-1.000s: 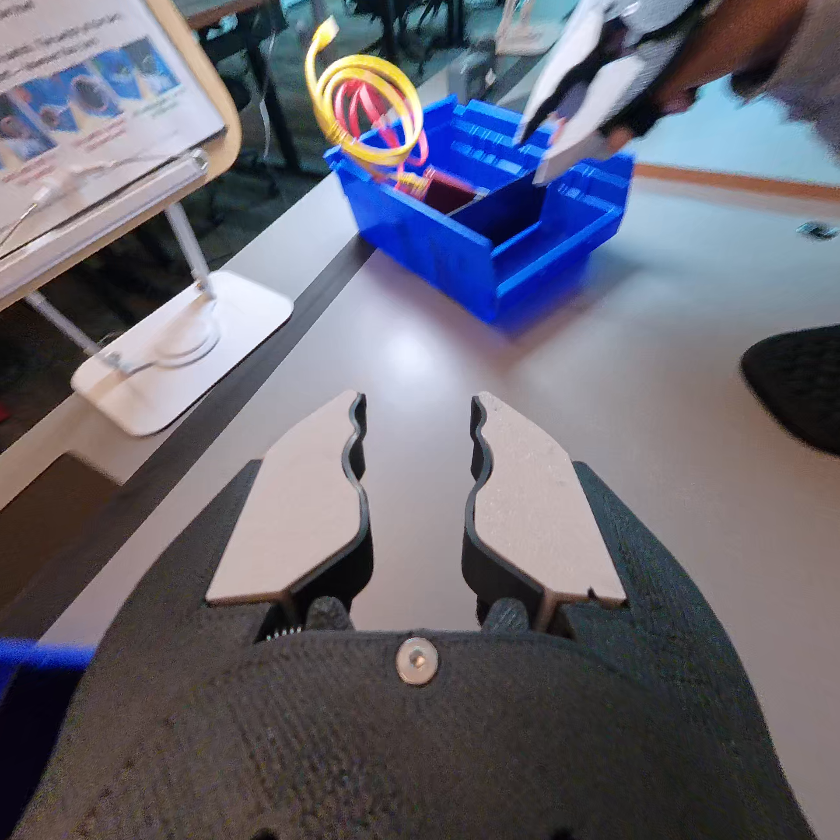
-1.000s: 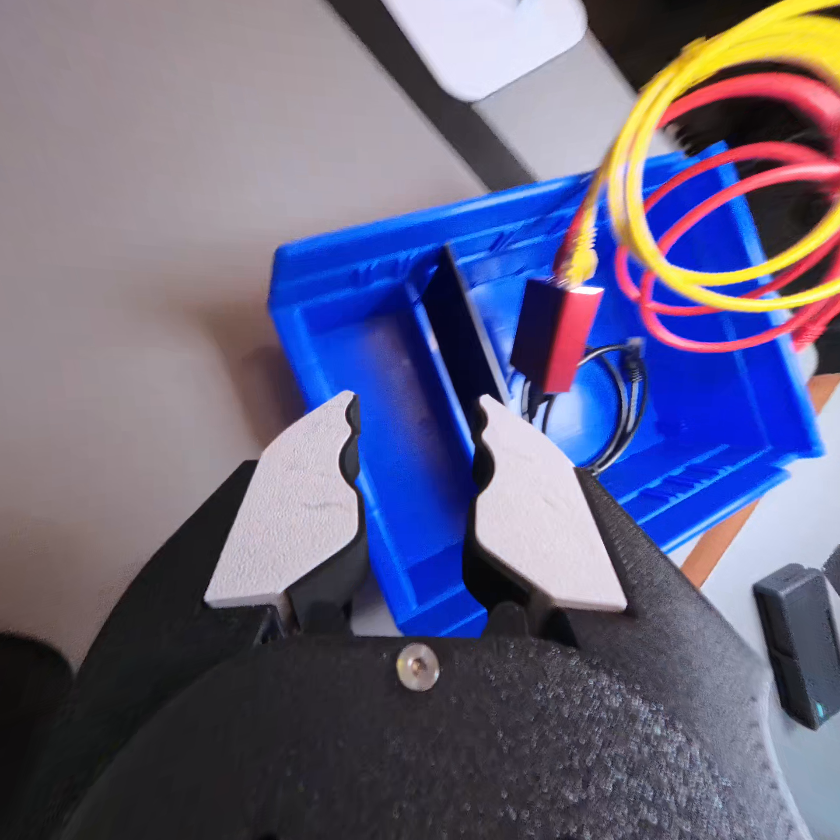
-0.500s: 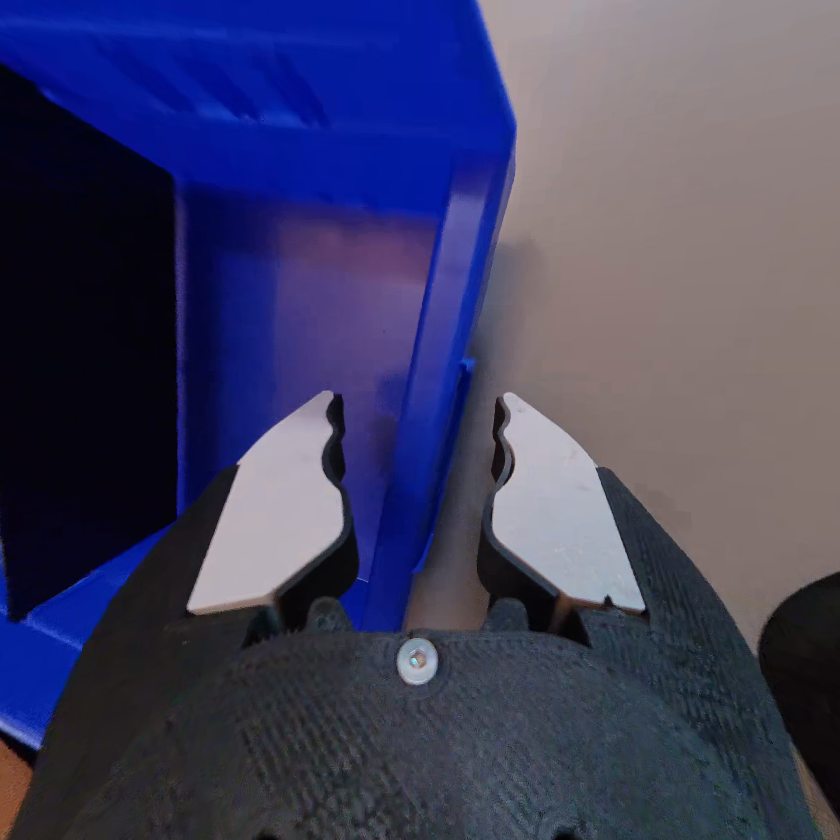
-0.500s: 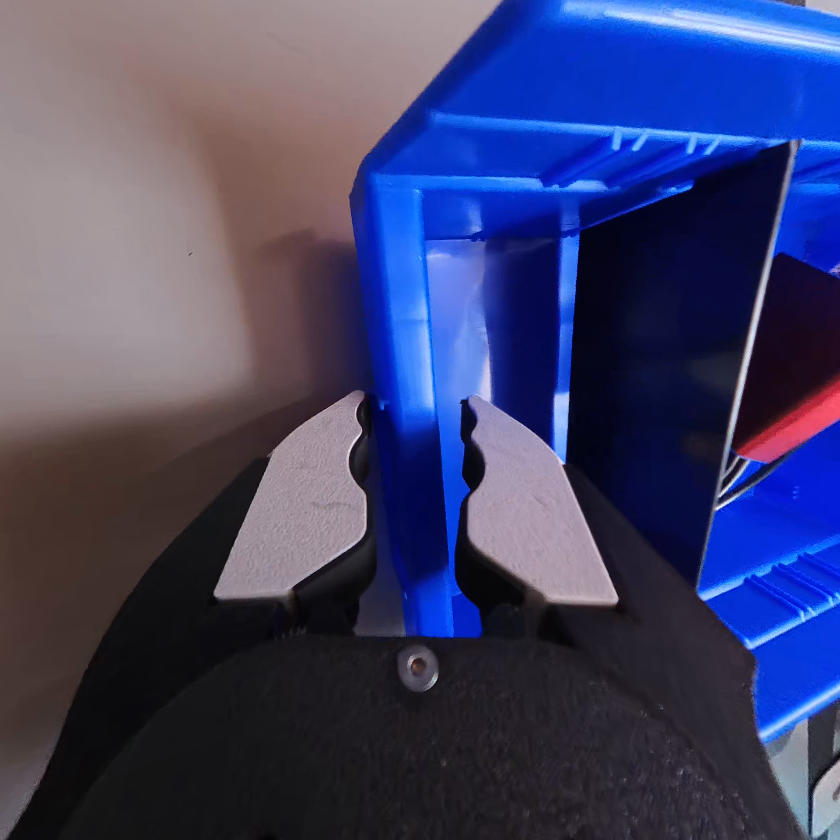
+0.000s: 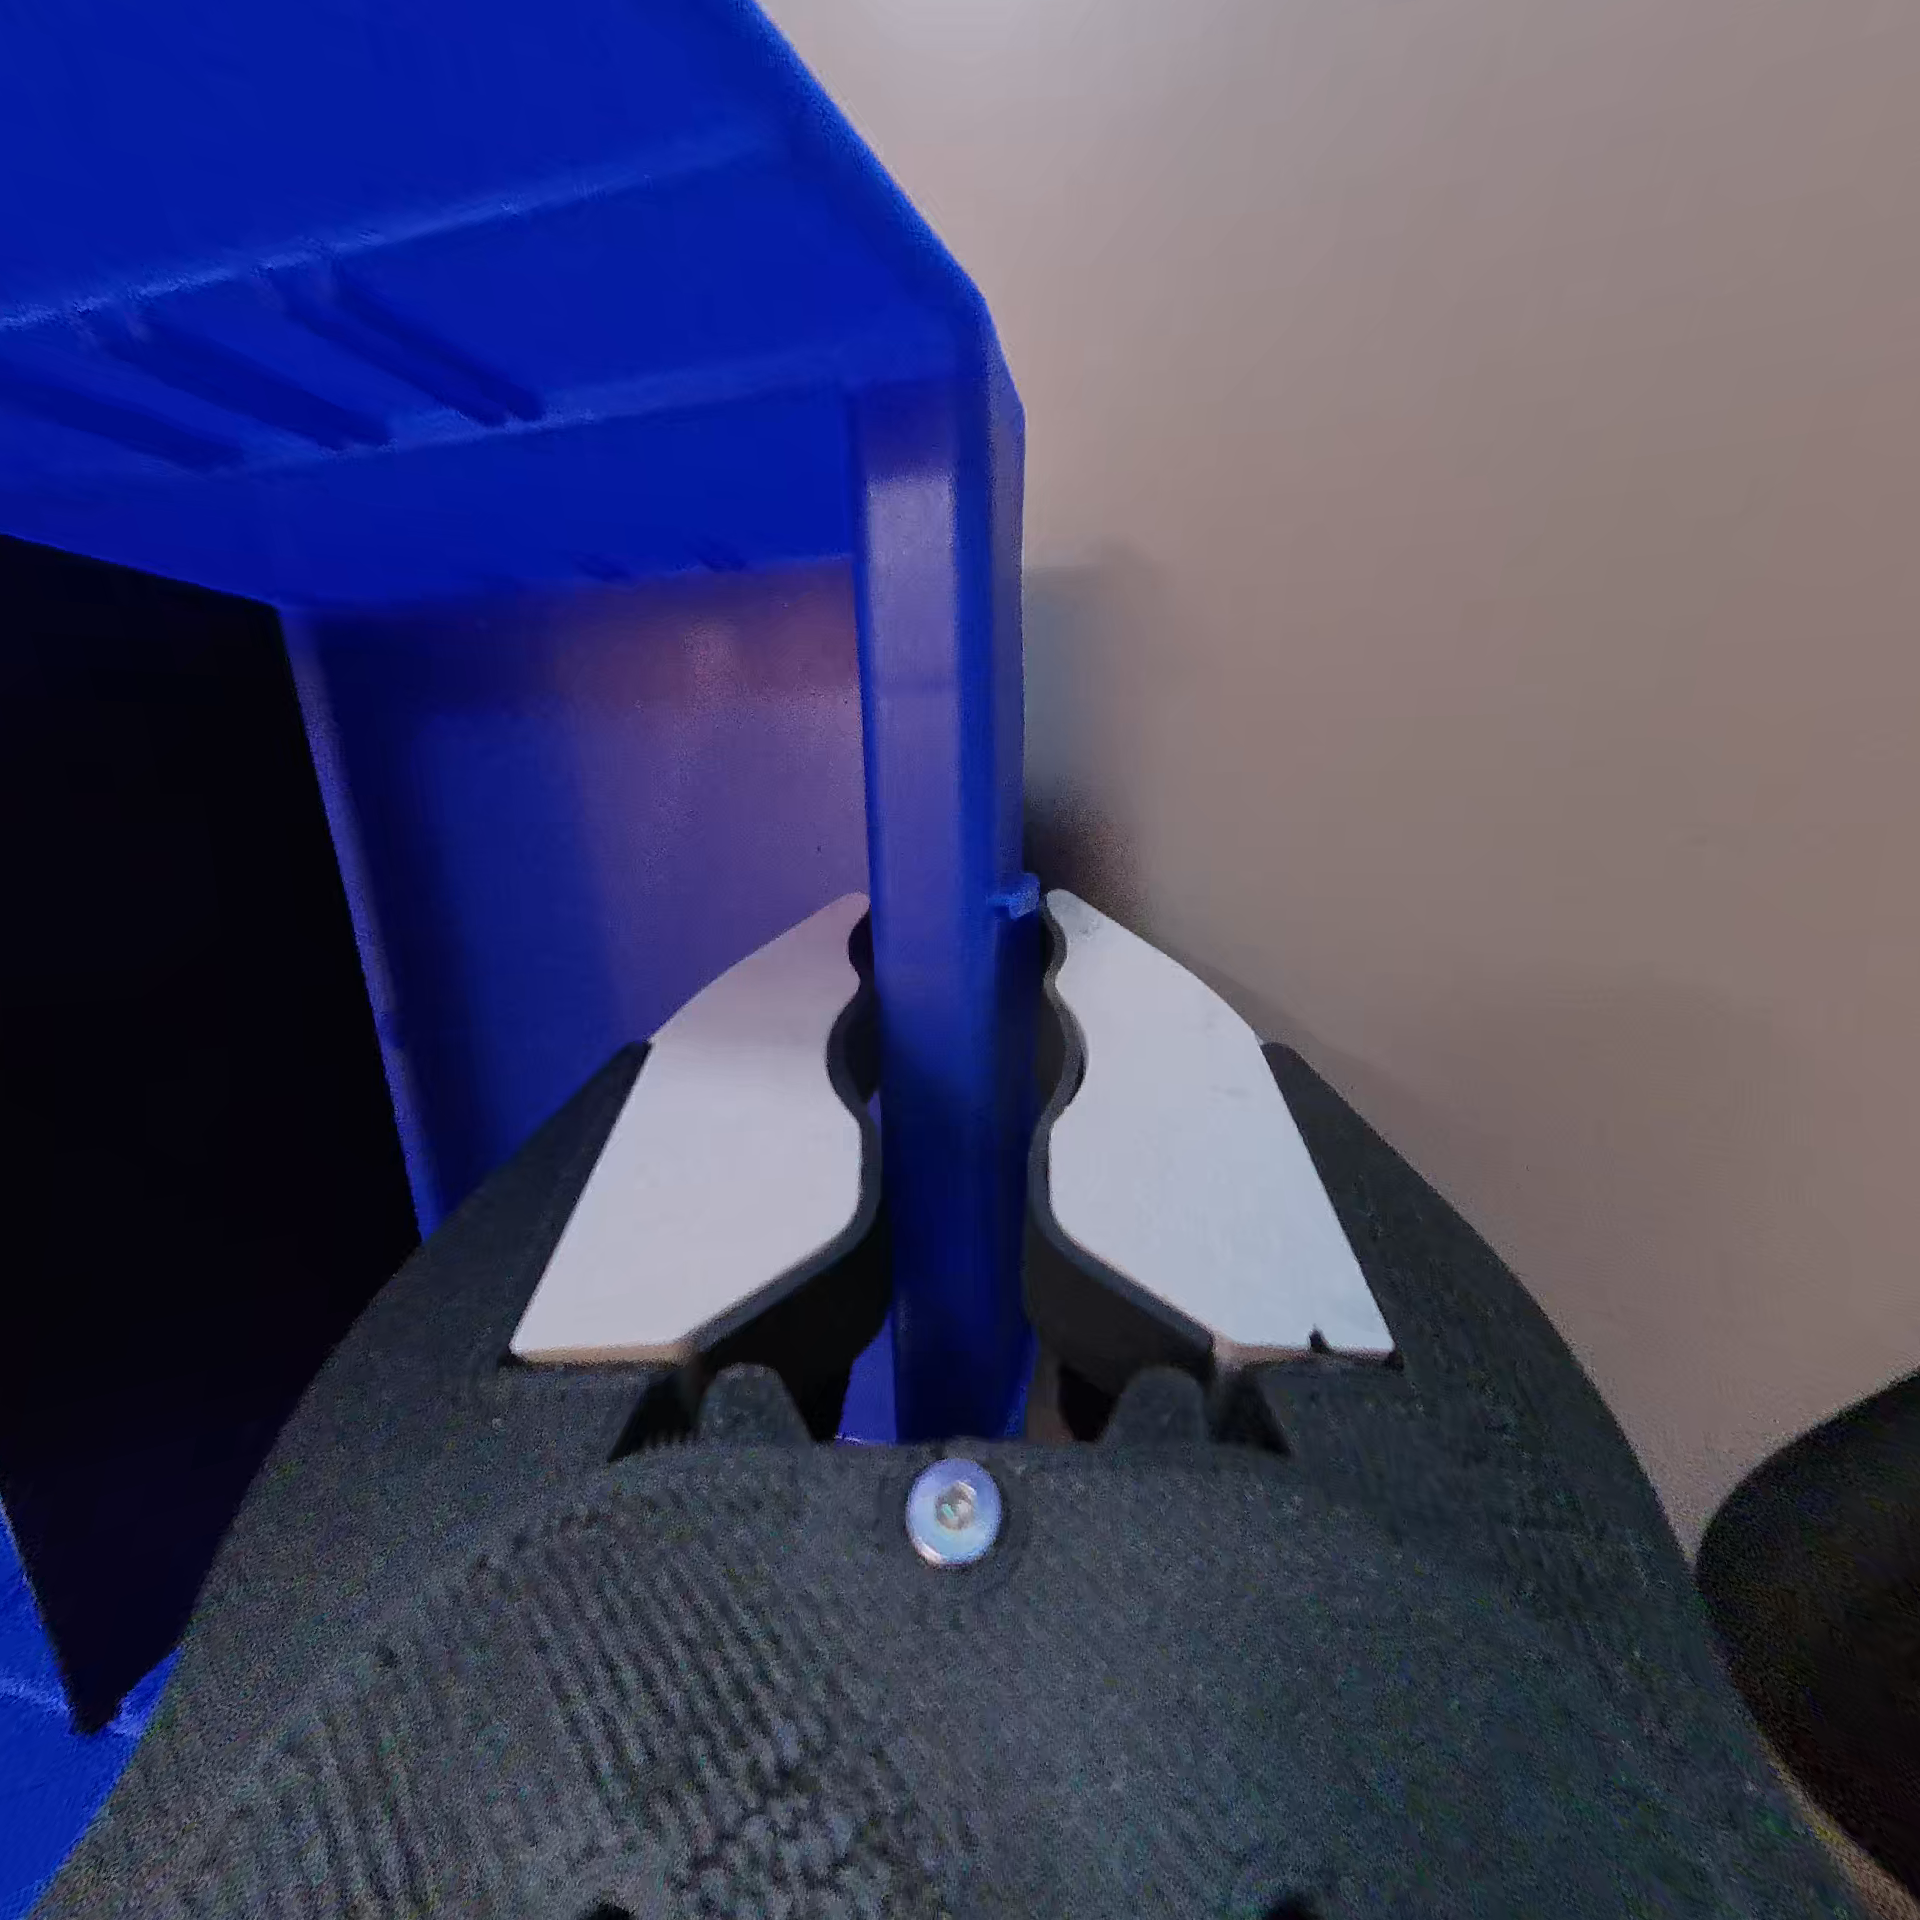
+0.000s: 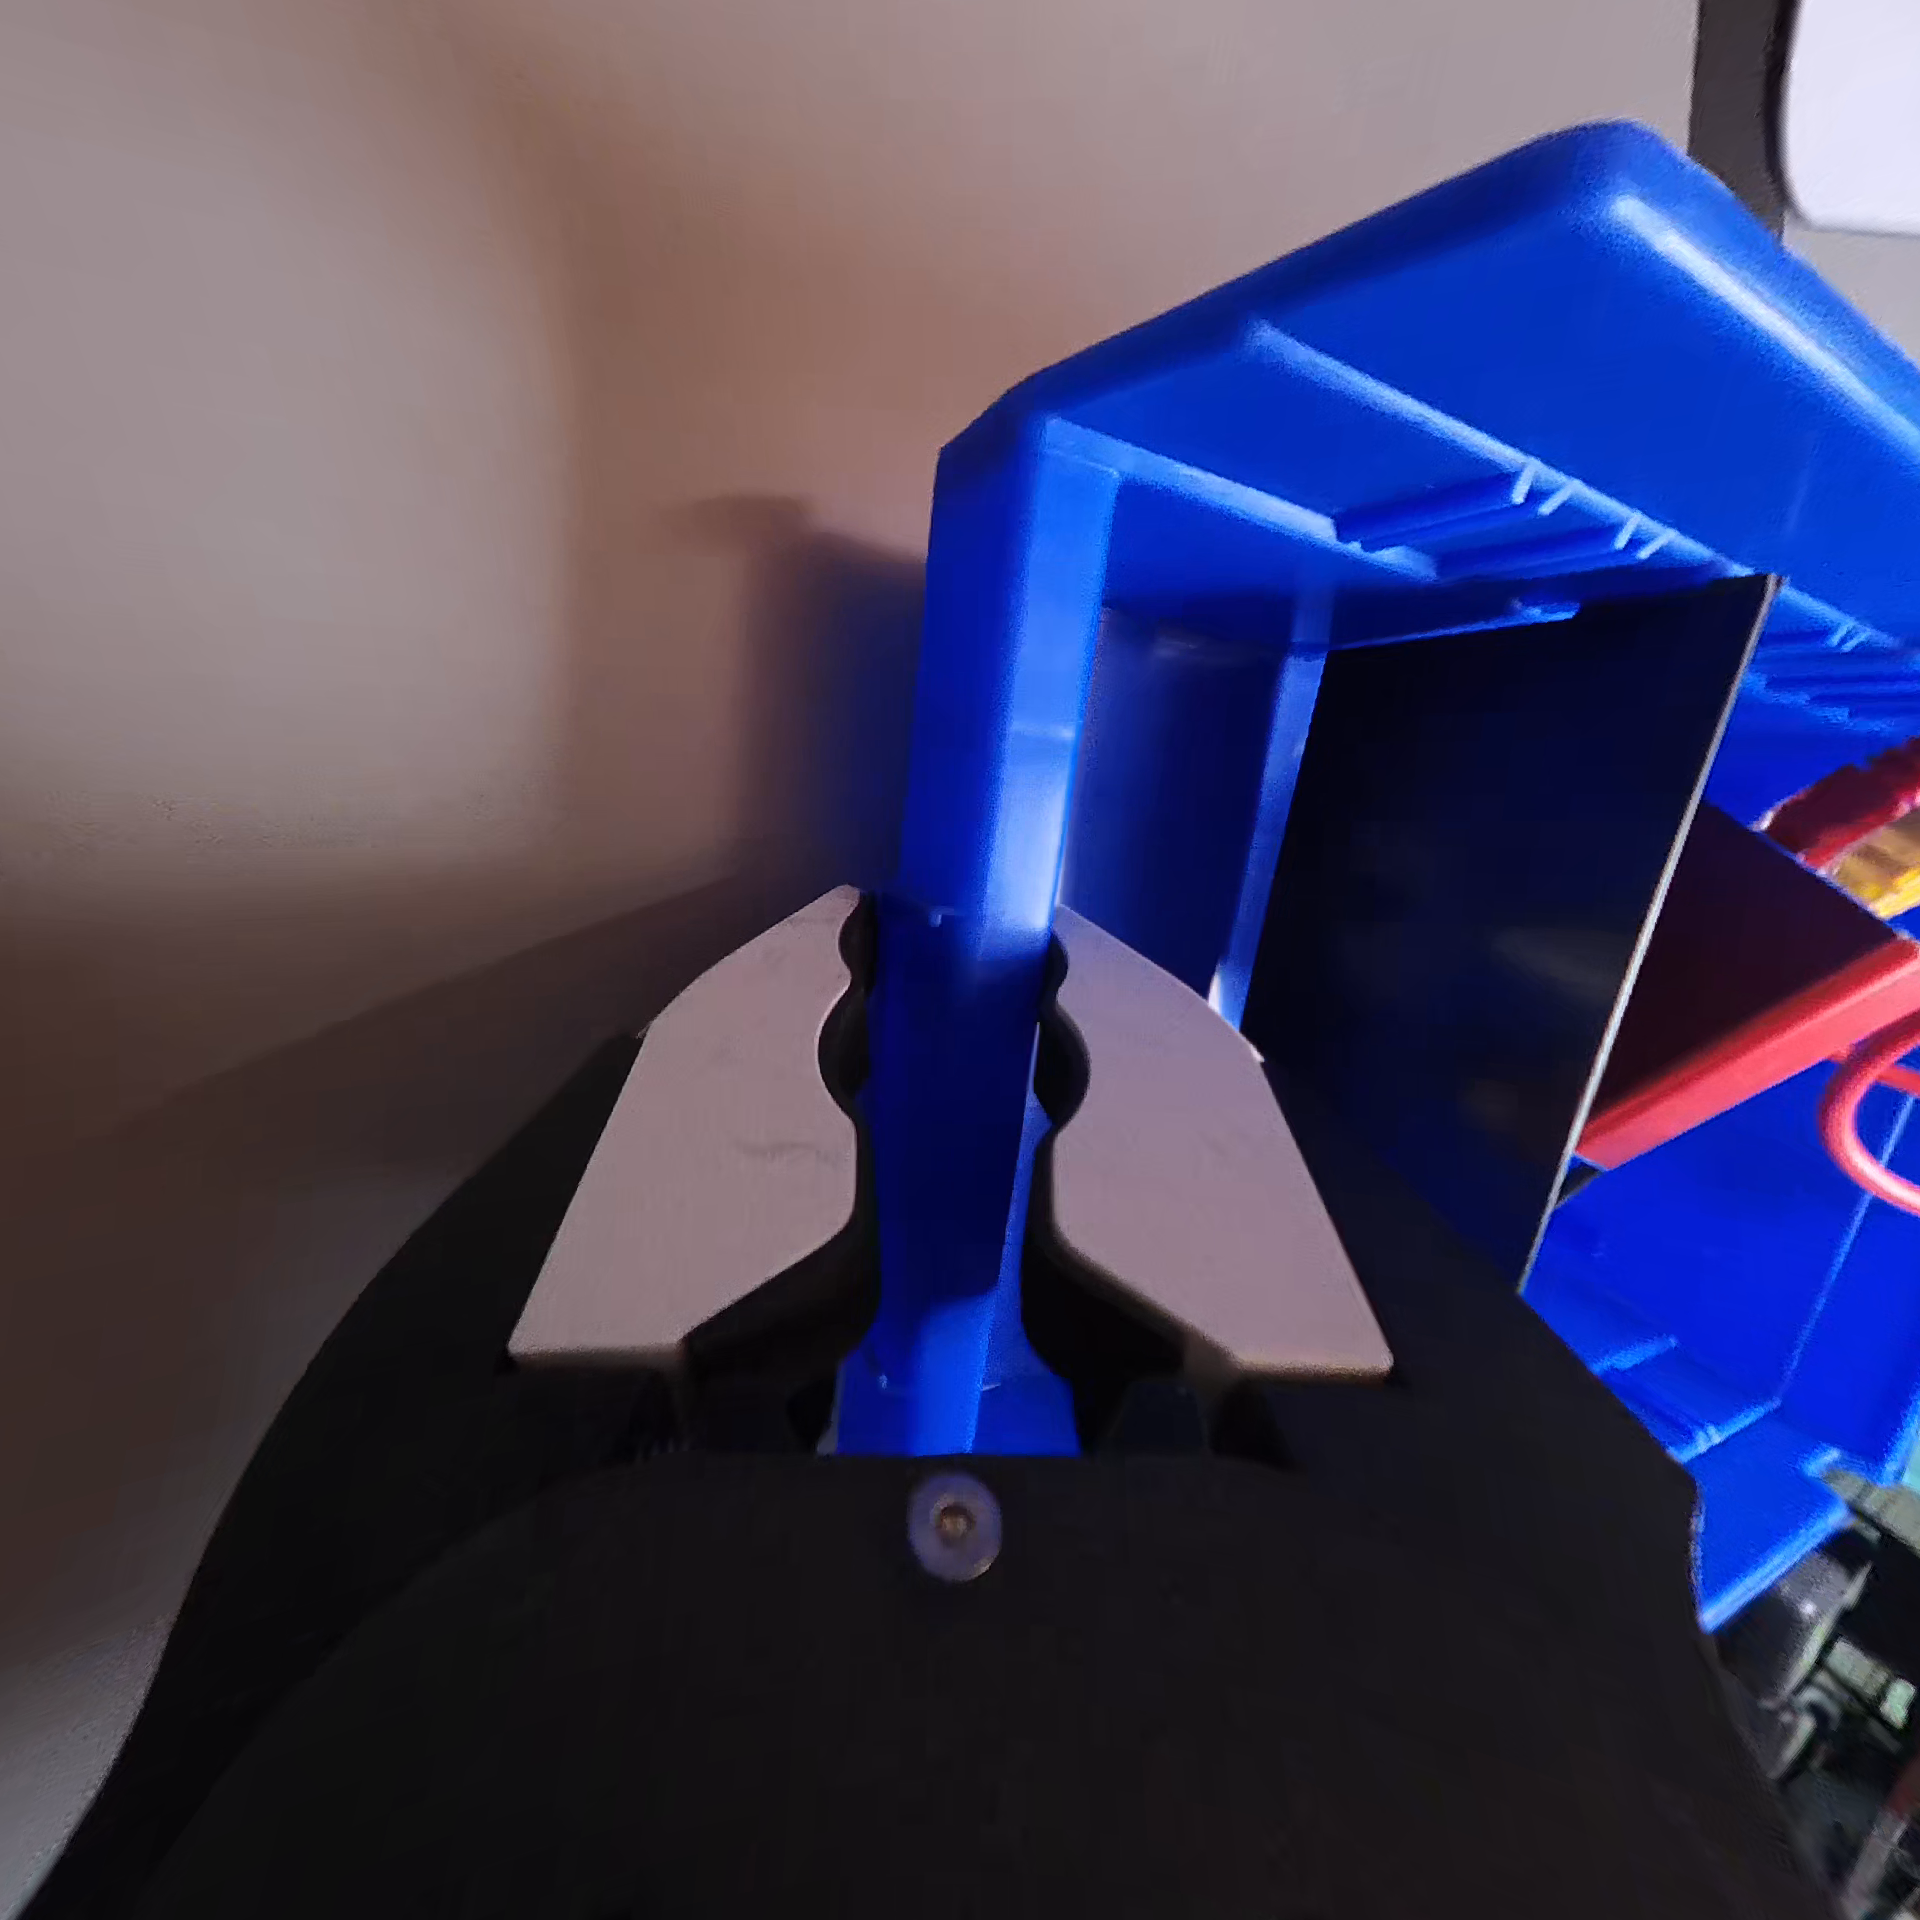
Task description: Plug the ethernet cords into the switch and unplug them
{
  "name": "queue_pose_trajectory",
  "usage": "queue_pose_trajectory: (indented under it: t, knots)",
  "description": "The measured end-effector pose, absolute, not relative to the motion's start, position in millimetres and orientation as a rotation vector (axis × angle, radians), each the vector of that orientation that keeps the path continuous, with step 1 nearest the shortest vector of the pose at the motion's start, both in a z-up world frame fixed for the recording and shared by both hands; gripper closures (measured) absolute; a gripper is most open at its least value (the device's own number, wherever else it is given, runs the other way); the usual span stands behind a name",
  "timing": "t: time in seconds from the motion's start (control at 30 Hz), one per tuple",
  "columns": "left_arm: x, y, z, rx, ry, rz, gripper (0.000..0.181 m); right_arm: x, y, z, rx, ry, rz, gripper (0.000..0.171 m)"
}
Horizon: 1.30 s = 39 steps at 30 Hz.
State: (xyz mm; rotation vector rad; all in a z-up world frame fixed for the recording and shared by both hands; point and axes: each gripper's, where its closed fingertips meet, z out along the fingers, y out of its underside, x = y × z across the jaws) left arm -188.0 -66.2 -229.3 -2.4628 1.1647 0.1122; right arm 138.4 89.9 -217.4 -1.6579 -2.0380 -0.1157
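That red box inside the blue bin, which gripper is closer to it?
Right. The right gripper is clamped on the blue bin wall with the red box just past the dark divider. The left gripper grips another wall; its view shows no red box.

The left gripper (image 5: 951,925) was closed, its pale fingers (image 5: 717,1143) pressed against both faces of a blue bin wall (image 5: 935,727). The right gripper (image 6: 956,925) was likewise clamped, its fingers (image 6: 1195,1174) squeezing another wall (image 6: 997,675) of that bin.
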Motion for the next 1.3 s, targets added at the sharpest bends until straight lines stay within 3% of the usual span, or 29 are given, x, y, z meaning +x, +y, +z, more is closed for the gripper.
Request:
queue_pose_trajectory:
  t: [0.3,0.43,0.63,0.77,0.87,1.0,1.2,1.3]
  knots:
    - [-82.0,-23.1,-225.1,-2.153,1.512,0.137,0.153,94.9,-10.9,-211.6,-1.408,-2.111,-0.014,0.140]
    - [-71.1,-1.6,-209.8,-2.044,1.408,0.158,0.145,89.3,-40.2,-166.9,-1.403,-1.848,0.158,0.135]
    - [-43.6,-28.6,-155.4,-1.912,0.984,-0.205,0.141,176.5,-6.2,-99.7,-1.613,-1.035,0.429,0.135]
    - [7.5,-46.1,-146.0,-1.906,0.786,-0.501,0.131,219.3,21.3,-119.5,-1.694,-0.775,0.334,0.120]
    - [33.6,-30.2,-158.8,-1.950,0.701,-0.468,0.126,205.1,30.3,-144.0,-1.803,-0.761,0.423,0.115]
    - [50.2,0.7,-170.1,-1.983,0.532,-0.406,0.127,193.5,43.6,-169.2,-1.867,-0.744,0.406,0.116]
    - [52.2,22.2,-170.1,-1.939,0.345,-0.333,0.146,217.6,61.2,-162.6,-1.843,-0.602,0.374,0.154]
    - [58.9,25.8,-166.7,-1.895,0.313,-0.299,0.152,229.1,63.1,-159.0,-1.842,-0.561,0.354,0.158]
